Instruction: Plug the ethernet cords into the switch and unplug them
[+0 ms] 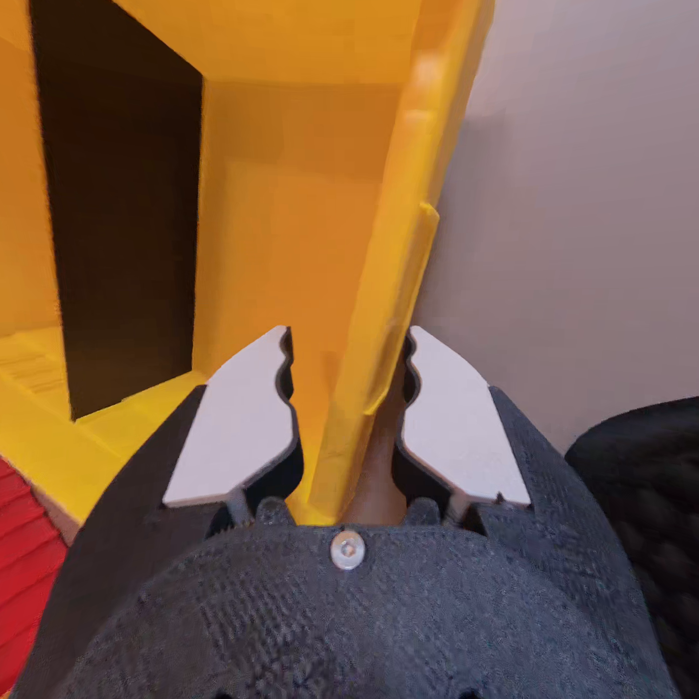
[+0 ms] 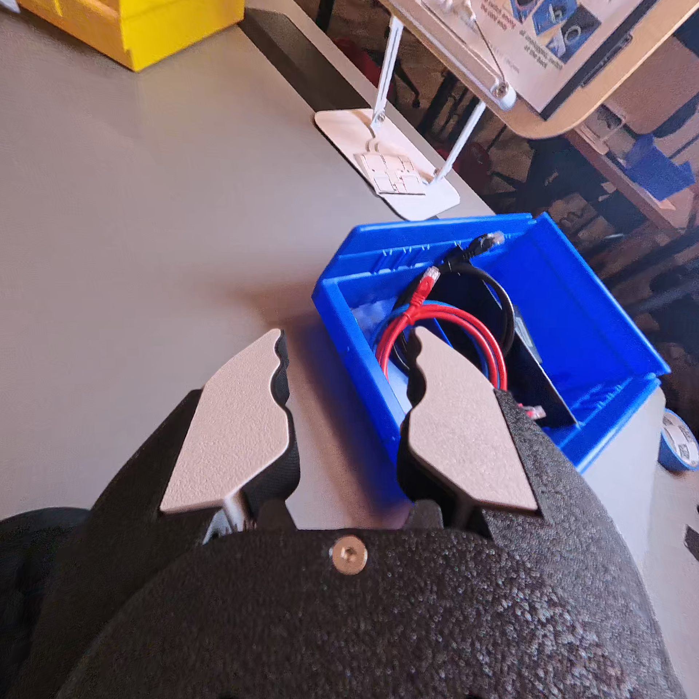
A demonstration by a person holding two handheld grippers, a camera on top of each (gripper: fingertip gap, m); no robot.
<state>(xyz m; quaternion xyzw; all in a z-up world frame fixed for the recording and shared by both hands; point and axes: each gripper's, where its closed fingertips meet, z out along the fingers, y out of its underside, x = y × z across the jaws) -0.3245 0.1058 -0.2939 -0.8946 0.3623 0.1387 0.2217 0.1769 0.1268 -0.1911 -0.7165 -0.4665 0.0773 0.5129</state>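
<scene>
A blue bin (image 2: 590, 310) on the grey table (image 2: 151, 227) holds a coiled red ethernet cord (image 2: 446, 314), a black cord (image 2: 495, 287), a blue cord (image 2: 431, 302) and a dark flat box (image 2: 529, 359) that may be the switch. My right gripper (image 2: 348, 333) is open and empty; its right finger (image 2: 454, 416) hangs over the bin's near corner and hides part of the coils. My left gripper (image 1: 348, 333) is open, its jaws on either side of the side wall of a yellow bin (image 1: 397, 264). A dark upright panel (image 1: 121, 227) stands inside that bin.
A white stand base (image 2: 389, 162) with thin rods holds a tilted board (image 2: 529, 56) above the table's far edge. The yellow bin (image 2: 151, 34) sits at the far left. A blue tape roll (image 2: 679, 442) lies right of the blue bin. A red surface (image 1: 26, 567) shows at lower left. Some 50 cm of space lies between my two pairs of fingers.
</scene>
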